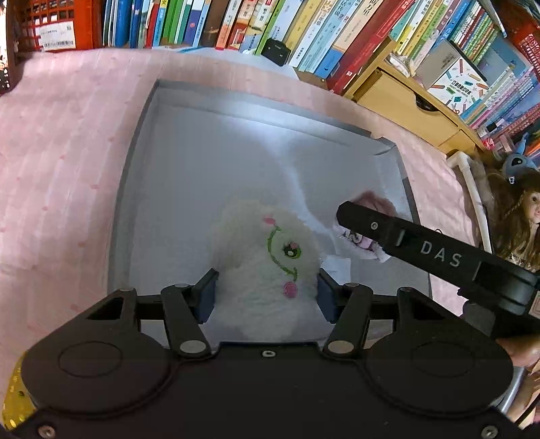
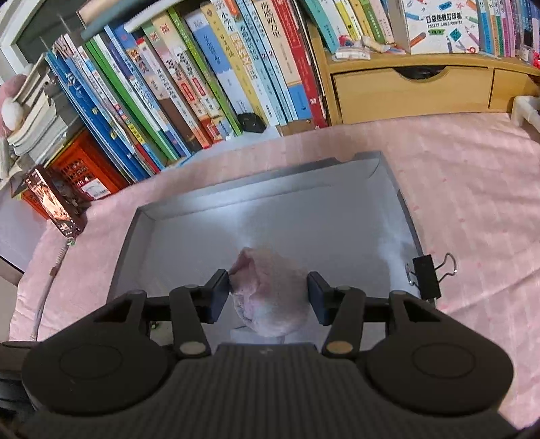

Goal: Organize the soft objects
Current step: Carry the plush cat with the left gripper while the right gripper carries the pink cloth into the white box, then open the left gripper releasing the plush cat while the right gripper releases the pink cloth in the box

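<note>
Grey tray (image 1: 135, 141) sits on a pink cloth (image 1: 67, 135), with books (image 1: 236, 23) along the top of both frames.

Left claw (image 1: 266, 293): blue pads flank a white plush (image 1: 266, 256) with green and pink stitching and press its sides. It is gripped, low centre of the left view, over the tray floor.

Right claw (image 2: 268, 297): a pink plush (image 2: 270, 290) sits between the jaws, centre of the right view, over the tray. The left pad touches it; a sliver of gap shows at the right pad. The jaws are opening, so this toy is probably being let go. In the left view, the right claw's finger (image 1: 405, 236) crosses mid right, with the pink plush under its tip.

Step, as judged: set both toys into the tray. To do it well, lower each until it rests on the tray floor, then spread the jaws fully, keep the toys apart, and lift straight out so the fur does not drag.

A binder clip (image 2: 428, 277) is on the tray's right rim; steer clear of it.
</note>
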Available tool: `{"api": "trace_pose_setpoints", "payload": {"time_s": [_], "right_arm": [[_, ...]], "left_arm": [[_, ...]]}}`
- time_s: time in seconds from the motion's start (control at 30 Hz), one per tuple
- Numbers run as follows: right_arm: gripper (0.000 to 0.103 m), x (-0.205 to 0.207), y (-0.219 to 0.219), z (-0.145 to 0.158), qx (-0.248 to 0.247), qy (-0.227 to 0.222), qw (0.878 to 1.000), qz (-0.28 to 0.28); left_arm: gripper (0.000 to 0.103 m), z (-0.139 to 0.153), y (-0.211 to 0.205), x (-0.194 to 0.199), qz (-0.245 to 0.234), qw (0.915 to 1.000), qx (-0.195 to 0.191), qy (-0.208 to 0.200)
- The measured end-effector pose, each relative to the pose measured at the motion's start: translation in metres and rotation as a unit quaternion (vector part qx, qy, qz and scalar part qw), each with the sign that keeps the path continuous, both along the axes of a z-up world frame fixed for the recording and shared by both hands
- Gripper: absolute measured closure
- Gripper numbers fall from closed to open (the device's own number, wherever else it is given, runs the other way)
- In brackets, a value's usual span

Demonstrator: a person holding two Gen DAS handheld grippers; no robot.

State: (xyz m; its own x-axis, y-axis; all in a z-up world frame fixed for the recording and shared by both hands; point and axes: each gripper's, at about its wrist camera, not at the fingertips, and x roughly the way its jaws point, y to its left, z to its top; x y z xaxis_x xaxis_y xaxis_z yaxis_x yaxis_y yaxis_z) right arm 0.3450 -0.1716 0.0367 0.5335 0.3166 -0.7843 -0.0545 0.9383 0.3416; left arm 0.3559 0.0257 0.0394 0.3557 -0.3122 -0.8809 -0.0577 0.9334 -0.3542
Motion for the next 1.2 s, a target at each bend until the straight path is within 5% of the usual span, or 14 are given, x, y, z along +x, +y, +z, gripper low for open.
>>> {"api": "trace_pose_setpoints", "payload": {"time_s": [0.53, 0.7, 1.2], "right_arm": [[0.046, 0.001, 0.007, -0.002, -0.024, -0.005, 1.000, 0.015], [0.040, 0.000, 0.007, -0.002, -0.024, -0.006, 1.000, 0.014], [0.027, -0.016, 0.000, 0.011, -0.018, -0.036, 0.999, 0.011]], "left_arm": [[0.045, -0.013, 0.000, 0.009, 0.001, 0.9994, -0.021, 0.027], [0.033, -0.011, 0.000, 0.009, -0.006, 0.9990, -0.033, 0.029], [0.025, 0.013, 0.000, -0.007, -0.025, 0.9993, -0.025, -0.011]]}}
